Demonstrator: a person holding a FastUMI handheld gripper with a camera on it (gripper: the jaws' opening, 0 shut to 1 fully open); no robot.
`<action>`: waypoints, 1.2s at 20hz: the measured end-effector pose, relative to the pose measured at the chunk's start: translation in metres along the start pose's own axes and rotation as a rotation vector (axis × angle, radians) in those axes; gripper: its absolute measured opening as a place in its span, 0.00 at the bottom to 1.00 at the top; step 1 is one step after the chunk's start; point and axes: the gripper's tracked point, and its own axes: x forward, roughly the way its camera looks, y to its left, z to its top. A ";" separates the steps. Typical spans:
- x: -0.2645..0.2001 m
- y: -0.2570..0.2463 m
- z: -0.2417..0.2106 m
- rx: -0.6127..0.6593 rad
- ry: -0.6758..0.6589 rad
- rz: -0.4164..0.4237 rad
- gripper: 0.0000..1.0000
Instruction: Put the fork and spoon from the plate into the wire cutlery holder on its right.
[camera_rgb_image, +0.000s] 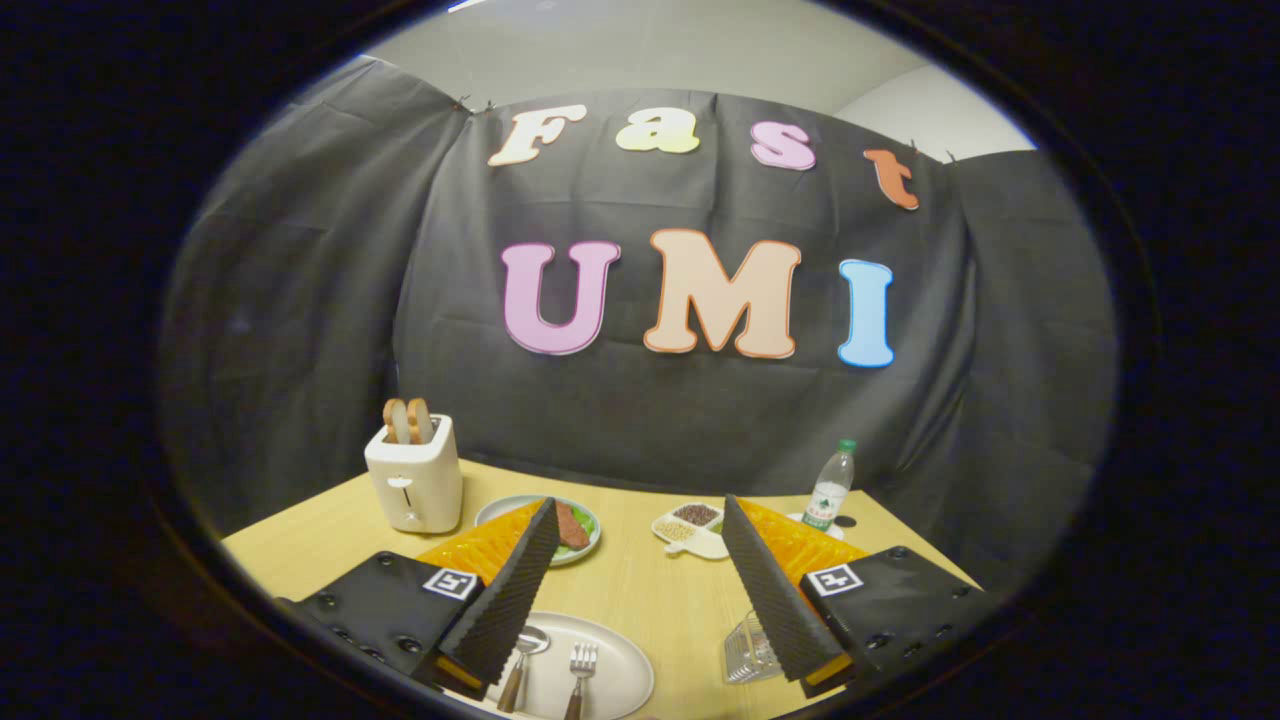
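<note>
- The hand-held gripper (640, 580) hangs wide apart, holding nothing.
- Spoon (520, 655) and fork (580, 668) lie on the plate (625, 680) between the fingers.
- The wire cutlery holder (748, 652) stands right of the plate, near the desk's (640, 590) front edge.

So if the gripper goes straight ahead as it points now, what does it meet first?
Probably the booth's black cloth wall. The open gripper points level, above the table, so the divided snack dish likely passes underneath, though depth is unclear.
</note>
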 end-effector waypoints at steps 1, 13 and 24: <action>0.001 0.001 -0.009 0.000 0.025 0.002 1.00; 0.000 0.015 -0.139 -0.044 0.394 0.044 1.00; -0.025 0.034 -0.235 -0.139 0.728 0.130 0.97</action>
